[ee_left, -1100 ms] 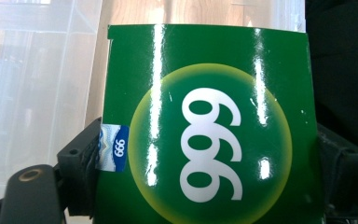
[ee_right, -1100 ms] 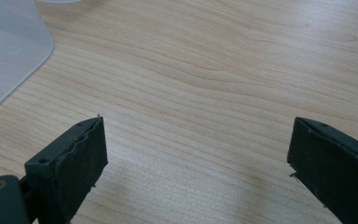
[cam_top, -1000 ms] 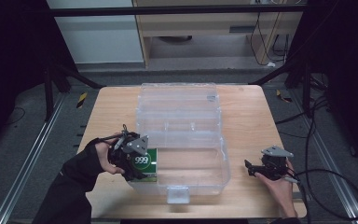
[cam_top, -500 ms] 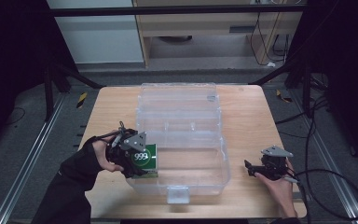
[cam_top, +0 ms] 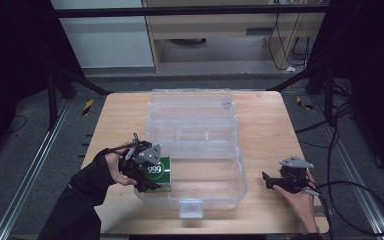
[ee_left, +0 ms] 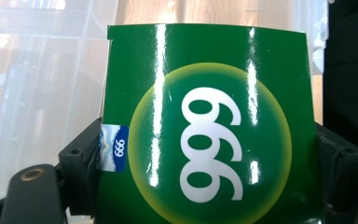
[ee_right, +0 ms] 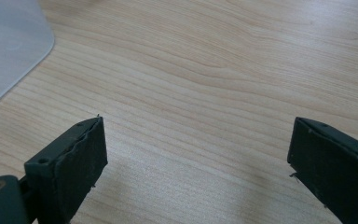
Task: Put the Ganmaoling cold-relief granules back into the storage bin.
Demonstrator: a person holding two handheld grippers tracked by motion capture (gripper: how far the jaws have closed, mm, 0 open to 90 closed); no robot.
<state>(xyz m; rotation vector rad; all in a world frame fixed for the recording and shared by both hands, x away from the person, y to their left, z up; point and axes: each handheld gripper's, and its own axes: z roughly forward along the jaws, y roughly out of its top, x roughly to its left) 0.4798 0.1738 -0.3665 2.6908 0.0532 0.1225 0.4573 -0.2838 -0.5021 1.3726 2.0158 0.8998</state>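
A green box marked 999 [cam_top: 159,173] is held at the left front corner of a clear plastic bin [cam_top: 232,187]. My left gripper [cam_top: 147,172] is shut on it, a jaw pressing each side of the box [ee_left: 205,140] in the left gripper view. The box sits at the bin's left wall, partly inside as far as I can tell. My right gripper [cam_top: 270,181] rests on the table to the right of the bin, open, with bare wood between its jaws [ee_right: 196,154].
The bin's clear lid [cam_top: 190,102] lies open toward the back of the wooden table [cam_top: 265,115]. A latch tab [cam_top: 190,207] juts from the bin's front. A cable [cam_top: 360,192] trails from the right gripper. Dark frame posts flank the table.
My left gripper has carried the green box slightly right and down toward the bin's left front corner. The right gripper has stayed put.
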